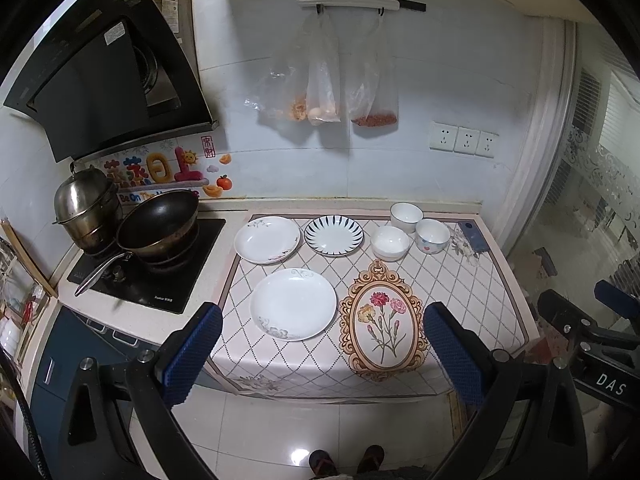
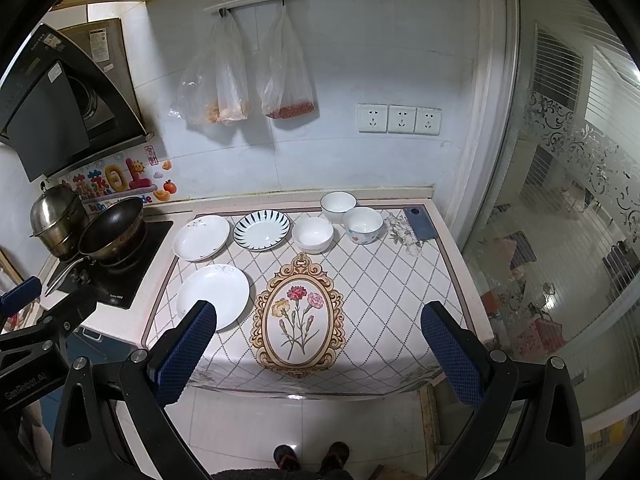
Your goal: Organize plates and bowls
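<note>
Three plates lie on the patterned tablecloth: a large white plate (image 1: pixel 293 304) (image 2: pixel 213 297) nearest me, a white floral plate (image 1: pixel 267 239) (image 2: pixel 201 237) behind it, and a blue-striped plate (image 1: pixel 333 235) (image 2: pixel 262 229) to its right. Three bowls stand at the back right: a plain white bowl (image 1: pixel 389 242) (image 2: pixel 312 234), a blue-rimmed bowl (image 1: pixel 406 217) (image 2: pixel 338 206) and a heart-dotted bowl (image 1: pixel 432 236) (image 2: pixel 363 224). My left gripper (image 1: pixel 322 354) hangs open before the counter edge, holding nothing. My right gripper (image 2: pixel 318 354) is open too, equally far back, empty.
A stove (image 1: pixel 148 268) with a black wok (image 1: pixel 158 224) and a steel pot (image 1: pixel 86 208) sits left of the cloth. A phone (image 1: pixel 472 236) lies at the back right corner. Plastic bags (image 1: pixel 324 80) hang on the wall. A glass partition (image 2: pixel 560 200) closes the right side. The person's shoes (image 2: pixel 312 456) show on the floor tiles.
</note>
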`<action>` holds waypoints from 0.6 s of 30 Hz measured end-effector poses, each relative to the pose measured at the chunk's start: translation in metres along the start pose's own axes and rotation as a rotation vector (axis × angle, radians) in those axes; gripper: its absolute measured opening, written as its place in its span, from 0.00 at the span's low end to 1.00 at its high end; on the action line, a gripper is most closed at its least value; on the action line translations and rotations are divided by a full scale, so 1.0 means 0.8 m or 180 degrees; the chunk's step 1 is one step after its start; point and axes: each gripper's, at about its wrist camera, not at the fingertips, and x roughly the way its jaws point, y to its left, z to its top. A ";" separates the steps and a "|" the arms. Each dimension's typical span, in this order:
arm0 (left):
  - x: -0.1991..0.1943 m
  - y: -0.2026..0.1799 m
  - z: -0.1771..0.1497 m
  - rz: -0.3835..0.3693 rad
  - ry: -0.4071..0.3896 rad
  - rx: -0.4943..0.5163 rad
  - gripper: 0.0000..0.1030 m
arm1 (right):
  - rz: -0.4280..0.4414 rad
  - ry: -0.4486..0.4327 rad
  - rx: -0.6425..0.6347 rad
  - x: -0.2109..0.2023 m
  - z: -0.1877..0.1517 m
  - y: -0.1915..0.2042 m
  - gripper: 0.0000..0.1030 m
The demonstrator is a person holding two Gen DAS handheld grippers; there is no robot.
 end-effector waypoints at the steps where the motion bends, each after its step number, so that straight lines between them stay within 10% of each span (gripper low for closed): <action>1: 0.000 0.000 0.001 0.0004 0.0002 0.0001 1.00 | 0.0000 -0.0001 -0.0006 0.000 -0.001 0.001 1.00; 18: 0.002 0.001 0.001 -0.0013 -0.0002 -0.0010 1.00 | 0.0017 0.0016 0.0017 0.009 0.005 0.004 1.00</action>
